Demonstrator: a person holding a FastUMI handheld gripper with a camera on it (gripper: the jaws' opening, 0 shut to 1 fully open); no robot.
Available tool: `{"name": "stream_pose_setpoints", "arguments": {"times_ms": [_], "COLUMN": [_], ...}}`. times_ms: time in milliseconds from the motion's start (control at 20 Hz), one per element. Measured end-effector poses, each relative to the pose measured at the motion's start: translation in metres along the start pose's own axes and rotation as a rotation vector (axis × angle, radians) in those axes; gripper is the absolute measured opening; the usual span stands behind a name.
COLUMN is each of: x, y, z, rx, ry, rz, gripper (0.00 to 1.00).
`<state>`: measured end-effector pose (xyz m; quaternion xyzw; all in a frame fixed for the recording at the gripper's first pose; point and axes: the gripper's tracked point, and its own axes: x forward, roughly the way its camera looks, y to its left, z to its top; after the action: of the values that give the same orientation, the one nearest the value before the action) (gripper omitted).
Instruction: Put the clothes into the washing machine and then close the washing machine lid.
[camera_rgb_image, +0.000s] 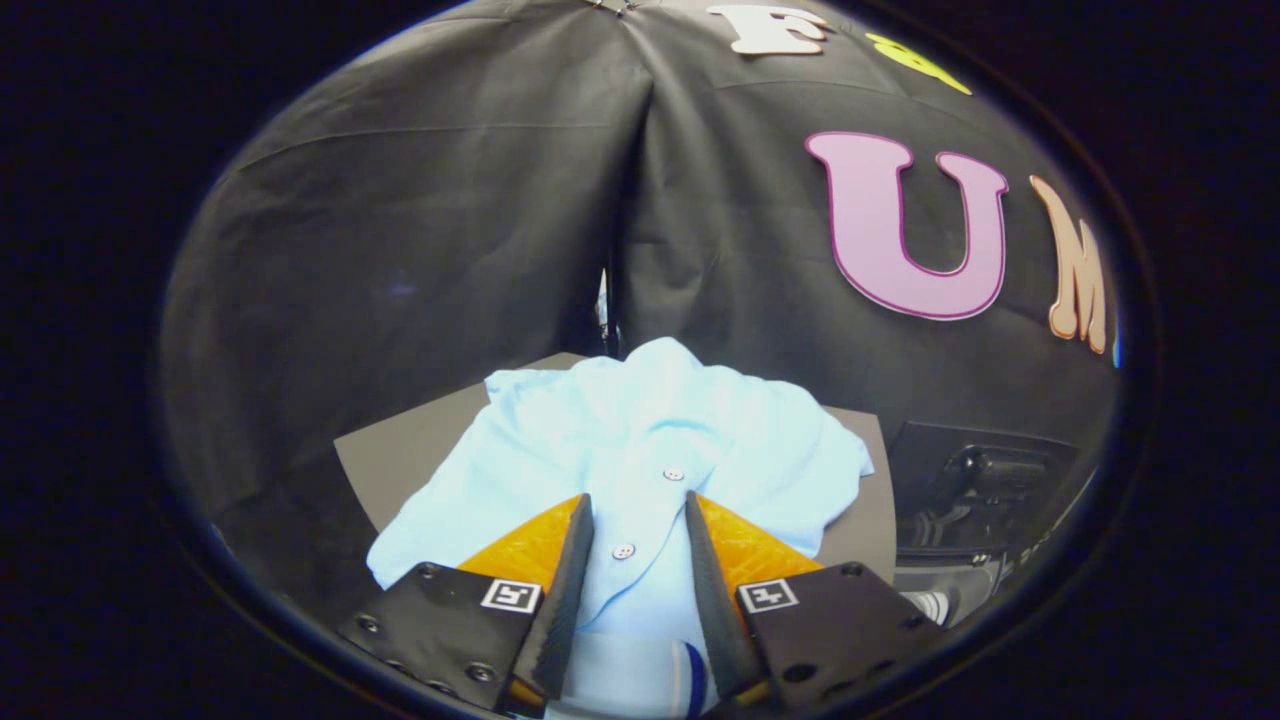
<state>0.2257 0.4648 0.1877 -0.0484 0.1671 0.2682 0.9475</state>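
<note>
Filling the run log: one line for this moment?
fingers: open, over shirt placket | shirt: light blue, lying on table | lid: not yet closed

Black cloth walls (450, 230) close the booth in on two sides — they meet in a vertical seam at the corner, where a thin bright slit shows low down. The fabric hangs with soft creases and a faint horizontal fold line across each panel. Below it lies a flat grey rectangular tabletop (400, 460), matte, set with one corner pointing toward the seam. To the right of the tabletop, against the foot of the wall, sits dark black equipment with rounded parts and cables (975, 490) — too dim to identify. Light is even and soft, with no hard shadows
</note>
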Motion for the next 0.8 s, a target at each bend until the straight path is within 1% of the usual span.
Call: {"name": "stream_pose_setpoints", "arguments": {"times_ms": [100, 150, 200, 350, 450, 650, 800], "x": [0.001, 0.002, 0.001, -0.003, 0.001, -0.008, -0.024], "y": [0.002, 0.004, 0.005, 0.002, 0.001, -0.003, -0.024], "z": [0.001, 0.002, 0.001, 0.003, 0.007, 0.018, 0.034], "rx": [0.002, 0.032, 0.031, 0.032, 0.033, 0.073, 0.080], "ry": [-0.004, -0.008, -0.009, -0.022, -0.043, -0.082, -0.122], "rz": [0.012, 0.004, 0.006, -0.006, -0.011, 0.001, -0.032], "gripper": [0.58, 0.35, 0.12, 0.12, 0.01, 0.01, 0.01]}}
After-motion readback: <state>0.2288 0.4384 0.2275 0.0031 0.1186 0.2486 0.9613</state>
